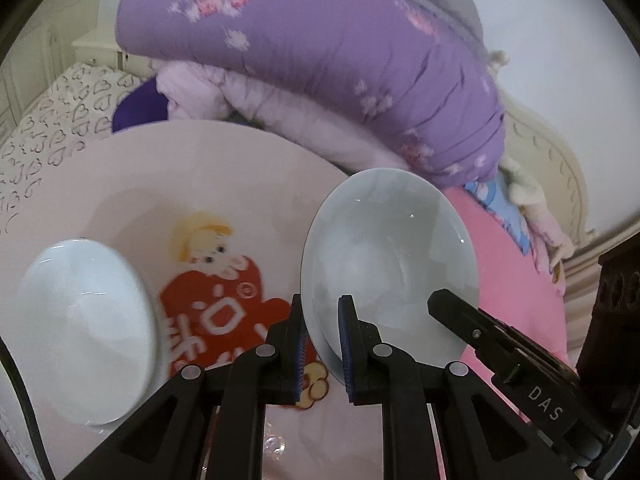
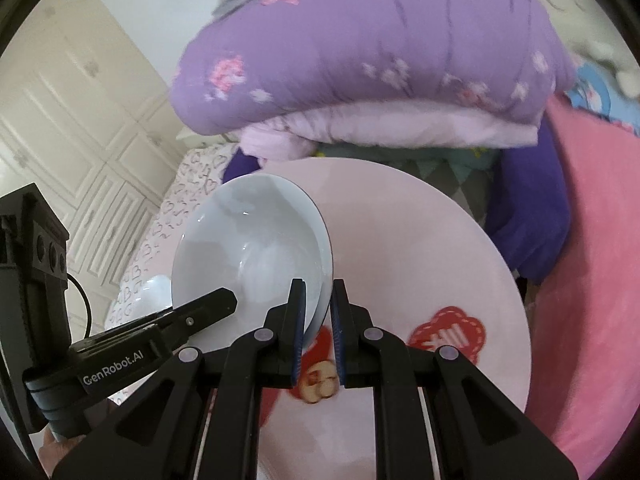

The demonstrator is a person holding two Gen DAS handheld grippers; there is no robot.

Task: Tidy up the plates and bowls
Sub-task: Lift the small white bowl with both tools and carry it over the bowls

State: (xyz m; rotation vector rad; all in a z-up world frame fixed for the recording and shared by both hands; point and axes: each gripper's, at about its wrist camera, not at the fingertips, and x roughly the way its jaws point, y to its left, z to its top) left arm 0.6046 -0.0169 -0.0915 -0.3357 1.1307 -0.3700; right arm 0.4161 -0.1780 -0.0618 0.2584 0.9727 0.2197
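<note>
Bowl, far left: a pale blue bowl (image 1: 84, 332) sits on the left part of the pink plate (image 1: 168, 184), untouched.
Plate: large, pink, with a cartoon print; it lies on the bed (image 1: 52, 120), in front of a folded purple quilt (image 1: 320, 60).
Left hand-held gripper (image 1: 323, 344): closed narrow, pads pinching the left rim of a second pale blue bowl (image 1: 392, 264).
Second bowl: tilted steeply, it seems lifted off the plate, near the plate's right side and next to a pink blanket (image 1: 516, 288).
Right hand-held gripper (image 2: 318, 332): closed narrow on the same bowl's opposite rim; both grip one dish.
Done: as far as shown, one bowl rests on the plate.
Left: the held bowl is not yet set down; probably it gets nested in the other bowl or placed on the plate.
</note>
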